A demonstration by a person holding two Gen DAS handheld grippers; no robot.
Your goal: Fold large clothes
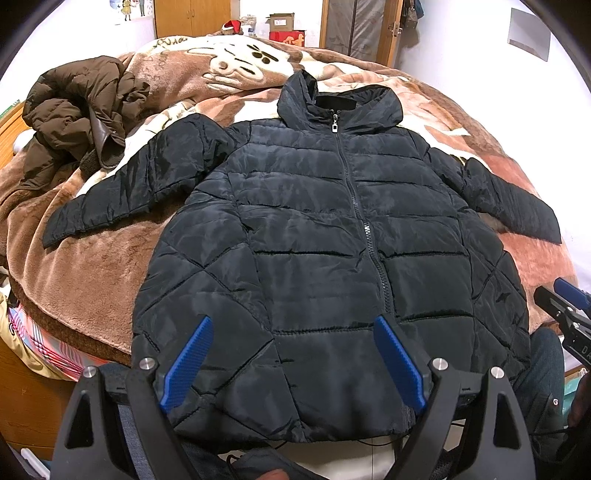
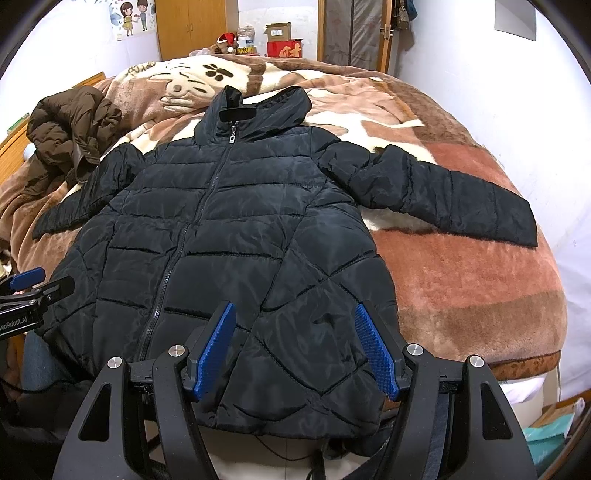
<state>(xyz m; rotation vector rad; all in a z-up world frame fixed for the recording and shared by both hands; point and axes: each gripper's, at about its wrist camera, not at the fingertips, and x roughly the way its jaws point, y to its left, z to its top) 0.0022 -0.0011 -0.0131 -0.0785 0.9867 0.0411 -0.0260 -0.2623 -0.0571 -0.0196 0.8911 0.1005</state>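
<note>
A black quilted hooded jacket [image 1: 314,236] [image 2: 221,236] lies flat on the bed, zipped, front up, hood at the far end, both sleeves spread out to the sides. My left gripper [image 1: 293,325] hovers open over the lower left part of the hem, with nothing between its blue pads [image 1: 188,365]. My right gripper [image 2: 295,310] is open above the lower right part of the hem, also holding nothing. The right gripper also shows at the right edge of the left wrist view [image 1: 565,299]; the left one shows at the left edge of the right wrist view [image 2: 33,284].
A crumpled brown jacket [image 1: 77,118] [image 2: 70,129] lies at the bed's far left. A brown and cream plush blanket [image 1: 92,280] [image 2: 461,288] covers the bed. Boxes [image 2: 282,42] and a wardrobe [image 2: 192,26] stand behind. A person's legs in jeans [image 1: 539,362] are at the bed's near edge.
</note>
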